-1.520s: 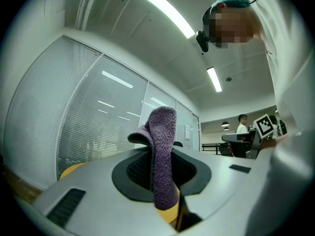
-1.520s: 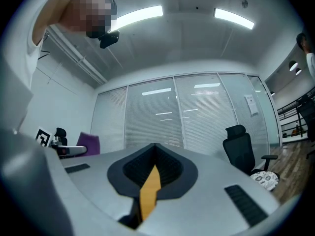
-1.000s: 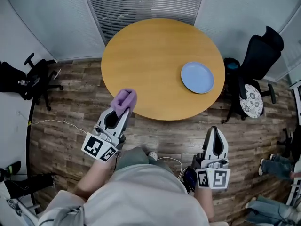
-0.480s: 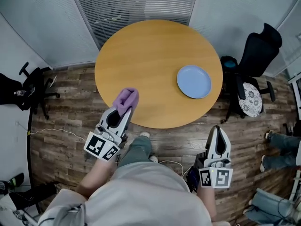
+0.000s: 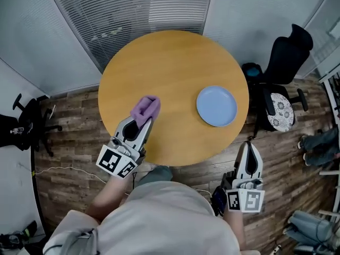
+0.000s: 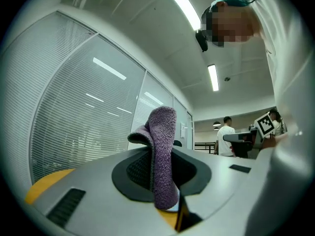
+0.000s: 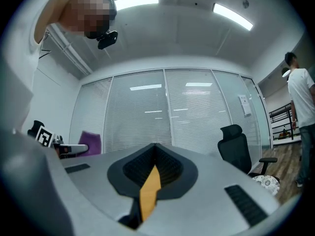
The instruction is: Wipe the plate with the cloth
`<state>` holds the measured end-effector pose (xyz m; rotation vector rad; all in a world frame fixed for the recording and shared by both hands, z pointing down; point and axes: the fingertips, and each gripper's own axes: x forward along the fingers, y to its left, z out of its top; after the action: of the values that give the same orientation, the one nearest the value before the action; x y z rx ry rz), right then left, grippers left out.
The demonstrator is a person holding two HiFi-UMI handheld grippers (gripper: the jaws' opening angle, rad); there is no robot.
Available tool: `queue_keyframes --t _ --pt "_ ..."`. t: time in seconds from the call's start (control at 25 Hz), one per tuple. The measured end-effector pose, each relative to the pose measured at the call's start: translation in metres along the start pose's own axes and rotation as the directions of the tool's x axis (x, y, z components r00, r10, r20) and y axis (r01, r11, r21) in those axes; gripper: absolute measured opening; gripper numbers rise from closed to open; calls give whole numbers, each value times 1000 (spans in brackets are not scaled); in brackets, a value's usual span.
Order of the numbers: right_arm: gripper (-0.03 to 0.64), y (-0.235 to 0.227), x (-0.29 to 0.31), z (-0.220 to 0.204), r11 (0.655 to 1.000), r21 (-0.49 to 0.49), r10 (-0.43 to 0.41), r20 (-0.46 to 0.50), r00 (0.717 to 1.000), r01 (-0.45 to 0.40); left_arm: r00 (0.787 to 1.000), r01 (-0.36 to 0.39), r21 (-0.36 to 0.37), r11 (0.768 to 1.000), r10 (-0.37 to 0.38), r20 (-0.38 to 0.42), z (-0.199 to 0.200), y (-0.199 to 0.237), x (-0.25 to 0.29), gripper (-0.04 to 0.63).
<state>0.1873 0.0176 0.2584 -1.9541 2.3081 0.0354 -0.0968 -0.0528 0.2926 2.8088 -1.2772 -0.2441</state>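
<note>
We hold the cloth (image 5: 146, 108) clamped in the left gripper (image 5: 142, 121), a purple fold pinched between the jaws with a loose end sticking up past them. It hangs above the near left part of the round worktop (image 5: 175, 57). The plate (image 5: 217, 105) lies flat on the right side of the worktop, well apart from the cloth and near the rim. The right gripper (image 5: 248, 146) has its jaws together on nothing and sits off the worktop, over the floor on our side.

We judge that wiping has not begun, since the cloth has yet to reach the plate.

The main risk we see is the plate sliding. It lies free on a smooth top, close to the edge beside the chair (image 5: 289, 52). A sideways wipe with nothing steadying it could push it toward that rim or over it. The right gripper is too far off to brace it as things stand.

The grip on the cloth is another worry. Only a fold is pinched, so drag against the plate could pull it out of the jaws. If the loose end folds under, the hard tips could scrape the plate. Pressing on the plate's rim could also tip it.
</note>
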Motion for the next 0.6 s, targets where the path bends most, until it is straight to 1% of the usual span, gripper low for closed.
queue_keyframes --t 0.28,0.44,0.6 --pt "15 -4 48 -9 997 10 -72 2 997 72 998 61 -8 998 -61 -17 -5 45 45 64" --pt "15 1 71 -16 993 21 -117 -1 993 117 996 82 -35 996 -83 -34 -10 72 56 64" --pt "15 5 88 -18 992 21 -123 4 992 123 995 84 -31 996 -86 -44 -12 92 63 64"
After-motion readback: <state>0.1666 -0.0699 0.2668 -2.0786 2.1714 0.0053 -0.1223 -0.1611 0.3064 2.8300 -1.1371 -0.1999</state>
